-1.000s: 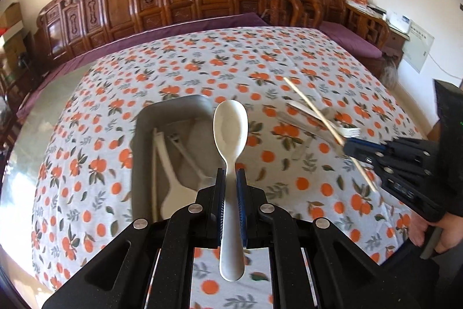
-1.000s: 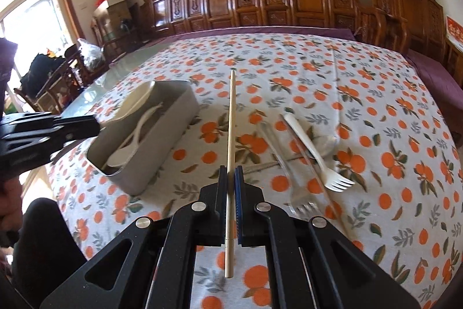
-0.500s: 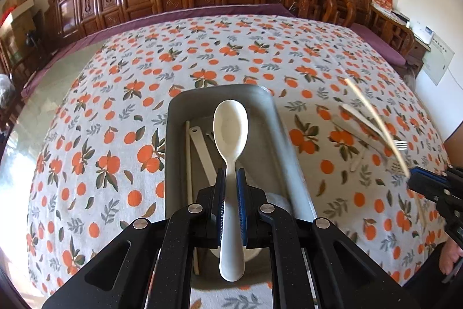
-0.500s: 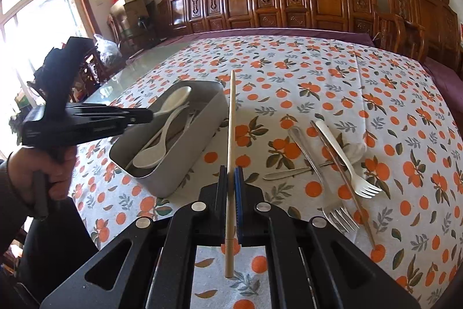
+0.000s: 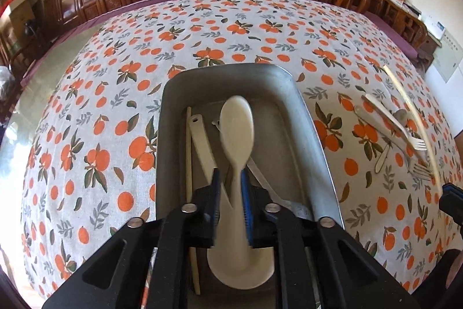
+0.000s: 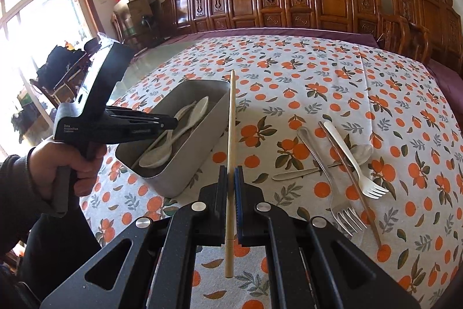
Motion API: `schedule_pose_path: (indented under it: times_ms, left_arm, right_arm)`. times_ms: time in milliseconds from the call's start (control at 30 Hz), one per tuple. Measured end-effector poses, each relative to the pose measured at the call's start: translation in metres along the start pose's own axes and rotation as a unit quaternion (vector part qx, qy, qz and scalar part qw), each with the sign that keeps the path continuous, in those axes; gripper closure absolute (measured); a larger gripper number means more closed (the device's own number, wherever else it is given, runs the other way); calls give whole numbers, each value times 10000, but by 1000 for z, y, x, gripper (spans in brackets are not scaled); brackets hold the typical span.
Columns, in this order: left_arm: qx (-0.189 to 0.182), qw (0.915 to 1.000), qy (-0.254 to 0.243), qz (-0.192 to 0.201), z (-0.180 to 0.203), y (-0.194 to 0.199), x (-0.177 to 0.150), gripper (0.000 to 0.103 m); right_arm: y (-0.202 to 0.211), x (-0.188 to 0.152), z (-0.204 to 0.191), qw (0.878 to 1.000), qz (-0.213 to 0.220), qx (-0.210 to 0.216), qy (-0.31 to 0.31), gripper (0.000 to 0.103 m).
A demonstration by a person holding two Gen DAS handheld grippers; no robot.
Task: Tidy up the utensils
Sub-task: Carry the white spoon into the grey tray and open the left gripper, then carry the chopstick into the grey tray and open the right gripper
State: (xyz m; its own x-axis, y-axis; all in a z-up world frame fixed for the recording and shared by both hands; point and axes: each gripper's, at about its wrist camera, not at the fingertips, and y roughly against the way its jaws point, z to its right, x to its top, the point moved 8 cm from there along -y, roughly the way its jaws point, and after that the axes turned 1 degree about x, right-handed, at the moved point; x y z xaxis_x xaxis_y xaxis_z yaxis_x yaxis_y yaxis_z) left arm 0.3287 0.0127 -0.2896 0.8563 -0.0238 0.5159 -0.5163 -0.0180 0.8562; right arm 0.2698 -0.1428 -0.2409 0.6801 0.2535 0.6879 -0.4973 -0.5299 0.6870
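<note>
The left gripper [image 5: 230,187] hangs over the grey tin [image 5: 315,152]; its jaws have just been opening, and the white spoon [image 5: 235,135] stands loose between them above the spoons already inside. The right gripper [image 6: 230,184] is clamped on a wooden chopstick [image 6: 230,120] beside the tin, with forks [image 6: 344,210] on the tablecloth [image 6: 318,83] nearby.

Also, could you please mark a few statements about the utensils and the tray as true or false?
1. The right gripper has its fingers shut on a chopstick. True.
2. The tray is empty. False: white spoons lie in it.
3. Forks lie on the tablecloth. True.
4. The metal spoon lies in the tray. False: it lies on the tablecloth among the forks.
</note>
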Motion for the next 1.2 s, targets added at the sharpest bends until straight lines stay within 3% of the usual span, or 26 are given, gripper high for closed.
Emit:
schedule_pose_path:
  times_ms: [67,600,1200]
  left_arm:
    - [-7,10000,4,63,-2,6,0,81]
    - [-153,9989,96,440,-34,79,-10,80]
    - [-136,9990,28,415,-62,112,-21,80]
  right_arm:
    - [0,0,-2,10000,-22,-2,-8,97]
    - [-7,29,-39,9994,-178,-114,280,97]
    - [-81,47,-84,9962,-803,35,334,97]
